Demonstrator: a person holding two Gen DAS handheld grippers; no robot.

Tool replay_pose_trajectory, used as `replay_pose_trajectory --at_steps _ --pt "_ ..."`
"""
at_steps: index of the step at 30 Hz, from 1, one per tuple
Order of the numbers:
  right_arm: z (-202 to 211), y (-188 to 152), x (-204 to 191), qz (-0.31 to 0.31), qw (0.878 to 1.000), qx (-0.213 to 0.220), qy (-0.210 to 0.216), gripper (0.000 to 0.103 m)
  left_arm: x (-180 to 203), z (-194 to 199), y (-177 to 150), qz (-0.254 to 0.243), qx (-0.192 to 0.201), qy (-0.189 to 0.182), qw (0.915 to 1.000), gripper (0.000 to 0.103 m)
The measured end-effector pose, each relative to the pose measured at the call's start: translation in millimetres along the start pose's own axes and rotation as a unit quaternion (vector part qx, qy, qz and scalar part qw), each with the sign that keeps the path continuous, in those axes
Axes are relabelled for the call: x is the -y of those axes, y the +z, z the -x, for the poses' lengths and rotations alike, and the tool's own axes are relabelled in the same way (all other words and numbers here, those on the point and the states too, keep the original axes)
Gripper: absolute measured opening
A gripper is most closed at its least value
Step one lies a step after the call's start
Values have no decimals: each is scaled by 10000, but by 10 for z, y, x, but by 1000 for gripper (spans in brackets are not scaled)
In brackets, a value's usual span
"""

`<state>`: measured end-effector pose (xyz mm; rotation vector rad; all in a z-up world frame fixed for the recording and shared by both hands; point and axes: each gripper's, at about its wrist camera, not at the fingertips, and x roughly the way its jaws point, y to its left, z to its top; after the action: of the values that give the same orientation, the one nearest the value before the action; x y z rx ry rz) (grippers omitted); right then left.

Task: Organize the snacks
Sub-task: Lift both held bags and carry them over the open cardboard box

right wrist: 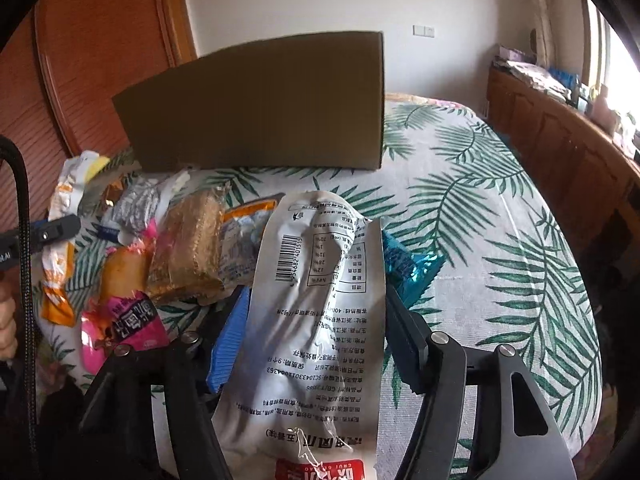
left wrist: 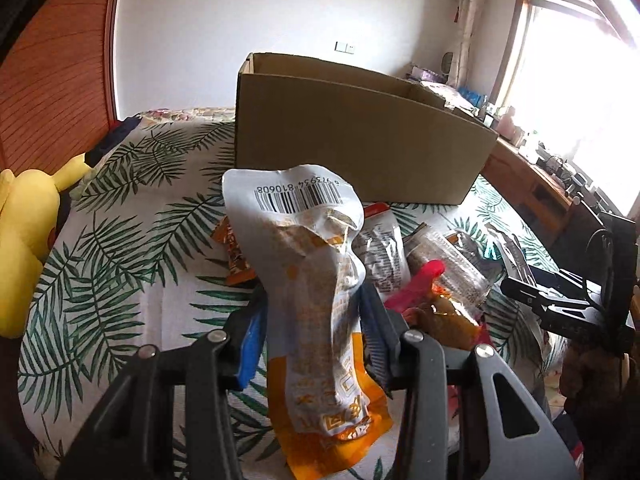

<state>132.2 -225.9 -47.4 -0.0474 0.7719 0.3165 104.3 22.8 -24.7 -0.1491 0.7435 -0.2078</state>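
A bed [right wrist: 480, 208] under a palm-leaf sheet carries an open cardboard box [left wrist: 352, 136] with loose snacks [right wrist: 188, 240] heaped before it; white wall, wooden cabinet [right wrist: 560, 148] beneath a bright window; left tongs [left wrist: 314, 320] clamp an orange-white packet [left wrist: 316, 280]; right tongs [right wrist: 316, 320] clamp a silver packet [right wrist: 316, 300]
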Motion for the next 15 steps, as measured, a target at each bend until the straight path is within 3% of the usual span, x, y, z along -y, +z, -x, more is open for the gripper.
replay_pose_trajectory --at_steps 15 --pt "353 180 118 -151 9963 807 257 66 72 184 85 48 417 -184 9989 43"
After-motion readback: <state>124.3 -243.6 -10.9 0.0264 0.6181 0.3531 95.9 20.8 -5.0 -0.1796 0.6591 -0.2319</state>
